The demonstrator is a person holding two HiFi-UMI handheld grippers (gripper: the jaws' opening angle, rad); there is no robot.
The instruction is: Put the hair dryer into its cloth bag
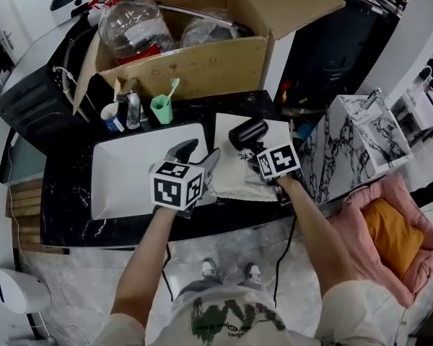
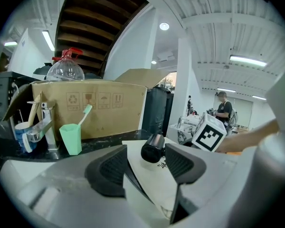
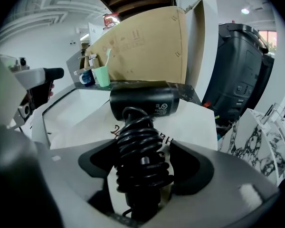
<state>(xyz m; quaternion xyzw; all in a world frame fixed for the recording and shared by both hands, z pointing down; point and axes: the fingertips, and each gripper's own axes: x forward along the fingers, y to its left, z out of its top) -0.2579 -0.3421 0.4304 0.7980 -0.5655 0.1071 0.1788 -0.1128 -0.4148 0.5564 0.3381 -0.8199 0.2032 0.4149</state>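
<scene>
Right gripper (image 3: 143, 164) jaws clamped on the cord-wrapped handle of the dryer (image 3: 145, 102), holding it over the bag (image 1: 234, 180). Bag lies flat on the counter (image 1: 65, 211), beside the sink (image 1: 123, 186). Left gripper (image 2: 146, 163) jaws spread, bag edge between them.

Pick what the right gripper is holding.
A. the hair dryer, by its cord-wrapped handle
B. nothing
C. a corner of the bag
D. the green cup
A: in the right gripper view, the right gripper has its jaws closed on the cord-wrapped handle of the hair dryer, held over the bag.
</scene>
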